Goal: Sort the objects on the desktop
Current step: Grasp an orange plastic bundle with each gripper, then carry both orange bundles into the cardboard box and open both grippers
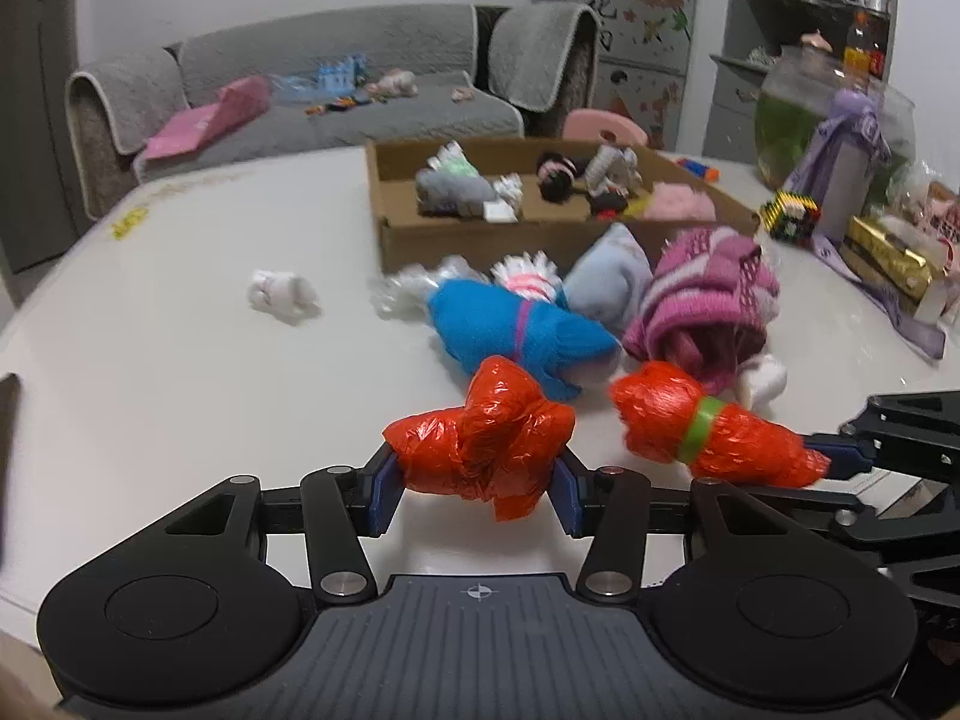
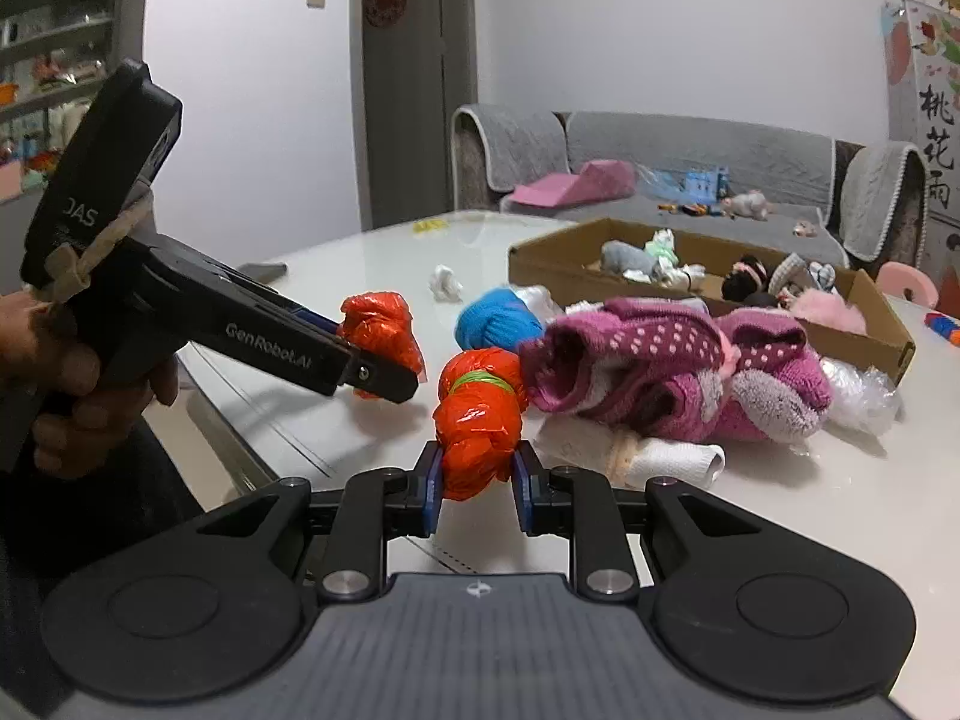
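Observation:
My left gripper [image 1: 477, 483] is shut on a knotted red plastic bag [image 1: 486, 450], held just above the white table [image 1: 180, 360]. My right gripper [image 2: 478, 489] is shut on a second red plastic bag with a green band [image 2: 480, 414]; that bag also shows in the left wrist view [image 1: 708, 426]. The left gripper with its bag appears at the left of the right wrist view [image 2: 378, 330]. Beyond lie a blue sock [image 1: 522, 330], a purple knit sock bundle [image 1: 702, 300], and a cardboard box [image 1: 456, 240] holding several small items.
A small white wad [image 1: 282, 294] lies on the table to the left. Clear plastic wrap [image 2: 864, 390] and a white roll [image 2: 672, 459] sit by the purple bundle. A jar, gold box and clutter [image 1: 888, 252] fill the table's right side. A grey sofa [image 1: 330, 102] stands behind.

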Demonstrator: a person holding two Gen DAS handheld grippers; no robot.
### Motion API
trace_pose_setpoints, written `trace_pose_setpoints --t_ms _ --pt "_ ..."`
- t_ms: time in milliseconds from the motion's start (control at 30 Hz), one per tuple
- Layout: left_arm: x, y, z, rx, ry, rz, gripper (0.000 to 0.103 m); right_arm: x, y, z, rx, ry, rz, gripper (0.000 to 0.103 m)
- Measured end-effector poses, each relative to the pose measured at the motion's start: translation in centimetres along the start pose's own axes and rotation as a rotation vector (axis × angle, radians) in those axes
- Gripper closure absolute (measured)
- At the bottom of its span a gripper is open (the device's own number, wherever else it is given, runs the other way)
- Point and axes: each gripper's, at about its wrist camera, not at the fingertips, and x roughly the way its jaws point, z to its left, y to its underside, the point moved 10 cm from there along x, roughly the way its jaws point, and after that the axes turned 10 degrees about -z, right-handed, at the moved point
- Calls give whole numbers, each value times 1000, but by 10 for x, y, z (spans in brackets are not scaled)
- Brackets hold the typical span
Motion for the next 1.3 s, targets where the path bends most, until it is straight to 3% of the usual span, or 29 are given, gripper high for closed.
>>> trace_pose_setpoints --t_ms 300,633,1000,1300 --pt "-24 -36 26 -25 -59 -47 47 -22 -41 -4 28 -20 -108 82" --pt "-23 -92 31 6 -85 -95 47 -39 -101 -67 19 116 -197 82" --pt "7 -157 18 58 -92 -129 47 -28 -149 -120 -3 206 -256 82" --pt "51 -177 15 47 -80 -109 47 -13 -158 -144 -19 222 -268 82"
